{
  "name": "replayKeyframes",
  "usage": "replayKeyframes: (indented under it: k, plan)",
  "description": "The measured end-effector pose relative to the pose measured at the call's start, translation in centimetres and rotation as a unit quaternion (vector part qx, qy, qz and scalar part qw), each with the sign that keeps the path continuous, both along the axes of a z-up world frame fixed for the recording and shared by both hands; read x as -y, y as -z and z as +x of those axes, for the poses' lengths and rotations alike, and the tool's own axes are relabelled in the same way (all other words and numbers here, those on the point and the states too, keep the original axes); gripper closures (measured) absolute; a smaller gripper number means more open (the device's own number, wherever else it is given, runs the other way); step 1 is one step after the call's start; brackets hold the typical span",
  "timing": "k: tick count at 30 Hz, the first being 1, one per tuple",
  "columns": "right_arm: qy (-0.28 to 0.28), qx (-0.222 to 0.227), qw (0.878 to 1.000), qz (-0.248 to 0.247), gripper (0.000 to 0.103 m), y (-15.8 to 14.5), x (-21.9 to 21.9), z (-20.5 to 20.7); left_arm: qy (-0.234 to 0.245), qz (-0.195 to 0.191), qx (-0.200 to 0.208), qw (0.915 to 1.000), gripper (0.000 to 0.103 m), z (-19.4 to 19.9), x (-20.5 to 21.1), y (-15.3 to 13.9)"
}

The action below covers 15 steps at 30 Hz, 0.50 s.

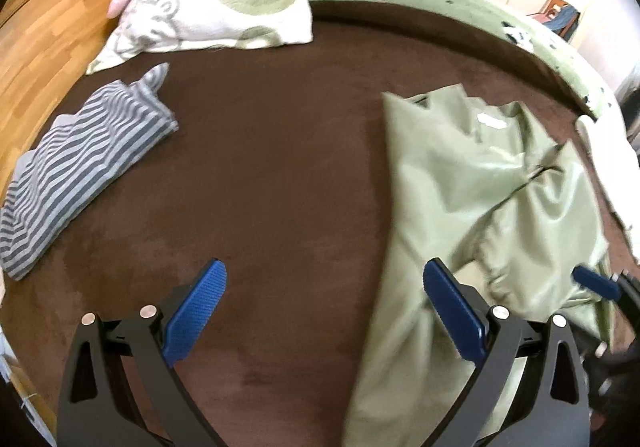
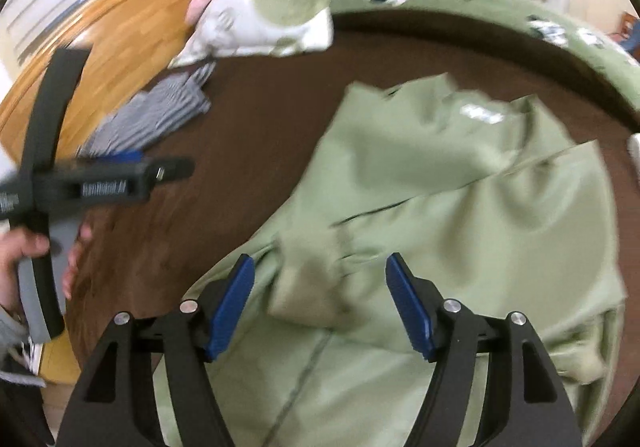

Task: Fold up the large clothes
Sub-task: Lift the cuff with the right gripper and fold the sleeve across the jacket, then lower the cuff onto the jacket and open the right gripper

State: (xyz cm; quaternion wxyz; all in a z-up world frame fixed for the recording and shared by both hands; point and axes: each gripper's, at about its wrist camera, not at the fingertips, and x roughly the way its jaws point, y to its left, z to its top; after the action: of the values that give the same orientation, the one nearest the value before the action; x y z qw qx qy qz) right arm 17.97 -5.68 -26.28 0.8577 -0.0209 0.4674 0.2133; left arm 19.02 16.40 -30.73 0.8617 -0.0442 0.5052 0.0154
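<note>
While the pale green garment [image 2: 460, 207] lies rumpled on the brown bed cover [image 1: 272, 175], both grippers hover spread wide, gripping nothing. Right gripper [image 2: 320, 307] hangs over the cloth; left gripper [image 1: 324, 311] over its edge, with 1 striped folded garment [image 1: 80, 167] well apart.

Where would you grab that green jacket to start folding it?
Probably by the cuff of the sleeve lying across the jacket. It sits raised between the open right gripper fingers, so come straight down from the near side and pinch its loose end.
</note>
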Motion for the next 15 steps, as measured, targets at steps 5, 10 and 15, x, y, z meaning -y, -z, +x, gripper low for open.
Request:
replayKeyframes:
  k: [5, 10, 15]
  plan:
    - [0.055, 0.036, 0.997, -0.048, 0.039, -2.2, 6.4, 2.1, 0.028, -0.031, -0.002, 0.9991, 0.007, 0.6, 4.6, -0.5]
    - [0.1, 0.032, 0.991, -0.081, 0.057, -1.0, 12.7, 4.6, 0.058, -0.044, -0.006, 0.9974, 0.006, 0.9, 9.7, 0.3]
    - [0.125, 0.019, 0.989, -0.078, 0.067, 1.5, 17.1, 6.9, 0.071, -0.046, -0.017, 0.9962, 0.006, 1.1, 13.2, 2.3]
